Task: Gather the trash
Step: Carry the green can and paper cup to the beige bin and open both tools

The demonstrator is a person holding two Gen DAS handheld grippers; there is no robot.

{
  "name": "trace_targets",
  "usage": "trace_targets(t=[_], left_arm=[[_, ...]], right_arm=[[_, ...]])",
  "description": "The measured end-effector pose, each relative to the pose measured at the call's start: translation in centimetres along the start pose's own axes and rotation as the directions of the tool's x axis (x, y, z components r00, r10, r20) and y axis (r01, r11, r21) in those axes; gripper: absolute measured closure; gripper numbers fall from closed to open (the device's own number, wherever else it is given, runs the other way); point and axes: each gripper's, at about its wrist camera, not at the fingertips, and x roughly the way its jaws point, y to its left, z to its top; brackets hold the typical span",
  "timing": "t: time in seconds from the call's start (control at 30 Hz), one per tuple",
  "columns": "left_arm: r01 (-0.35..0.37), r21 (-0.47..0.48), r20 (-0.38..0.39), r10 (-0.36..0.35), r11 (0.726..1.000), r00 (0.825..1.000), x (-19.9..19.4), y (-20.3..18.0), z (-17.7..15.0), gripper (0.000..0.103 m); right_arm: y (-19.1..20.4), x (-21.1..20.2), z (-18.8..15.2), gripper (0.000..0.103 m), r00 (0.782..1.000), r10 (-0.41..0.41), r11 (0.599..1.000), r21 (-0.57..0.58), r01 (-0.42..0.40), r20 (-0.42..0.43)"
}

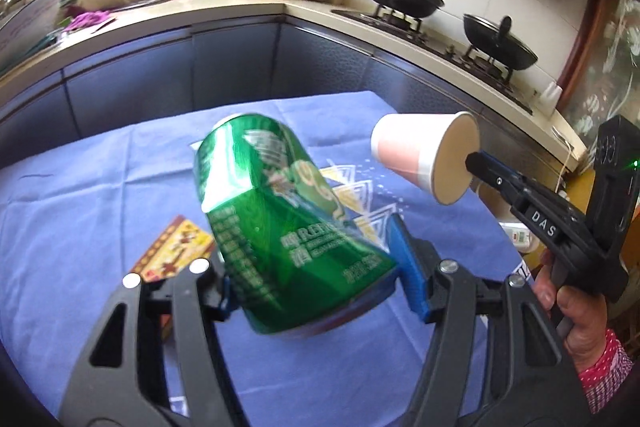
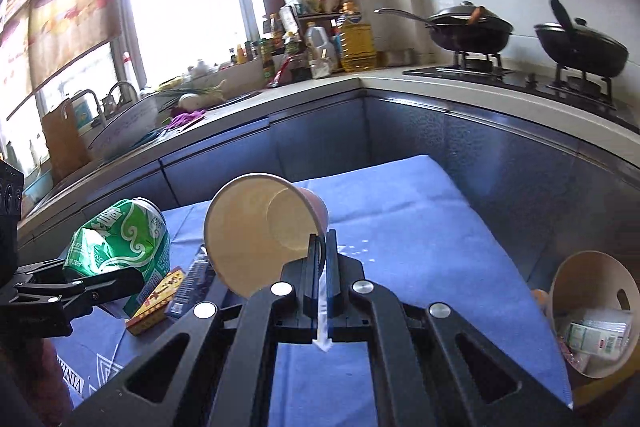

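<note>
My left gripper (image 1: 312, 267) is shut on a dented green can (image 1: 280, 219) and holds it tilted above the blue tablecloth (image 1: 80, 207); the can also shows in the right wrist view (image 2: 120, 247). My right gripper (image 2: 322, 243) is shut on the rim of a pink paper cup (image 2: 256, 235), held on its side in the air; the cup shows in the left wrist view (image 1: 420, 155) to the right of the can. A red-and-yellow small box (image 1: 172, 251) lies on the cloth under the can, next to a dark wrapper (image 2: 192, 283).
A round beige bin (image 2: 592, 311) holding packaging sits at the table's right edge. Behind the table runs a kitchen counter (image 2: 400, 79) with bottles, a sink and two black pans (image 2: 468, 27) on a stove.
</note>
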Motion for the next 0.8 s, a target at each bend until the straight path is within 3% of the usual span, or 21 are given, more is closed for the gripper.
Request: trace_targets(t=[0.17,0.37,0.47,0.6,0.8], left_arm=[[0.089,0.110,-0.054,-0.084,0.990,0.995,4.2,-8.0,2.4,0.042],[0.226,0.201,-0.145,-0.199,0.953,0.969,10.2,-18.8,4.5,0.042],[0.298,0.223,-0.209,-0.253,0.928,0.945,13.7,-23.6,4.4,0.042],[0.381,0.239,-0.304,-0.304,0.893,0.903,18.4,-29.2,3.4,0.042],[0.438,0.245,-0.421,-0.312,0.865,0.852,24.1,-33.7,0.9,0.042]], right_arm=[[-8.3,-3.1,-0.8,0.100,0.995,-0.090,0.991,0.100,0.087,0.029],[-19.3,-7.3,-1.9,0.100,0.973,-0.228,0.951,0.224,0.213,0.045],[-24.5,-8.7,-2.5,0.100,0.957,-0.290,0.923,0.272,0.271,0.032],[-30.7,-9.5,-3.7,0.100,0.949,-0.313,0.890,0.342,0.302,-0.022],[-35.0,-7.9,-5.2,0.100,0.945,-0.311,0.869,0.372,0.325,-0.099]])
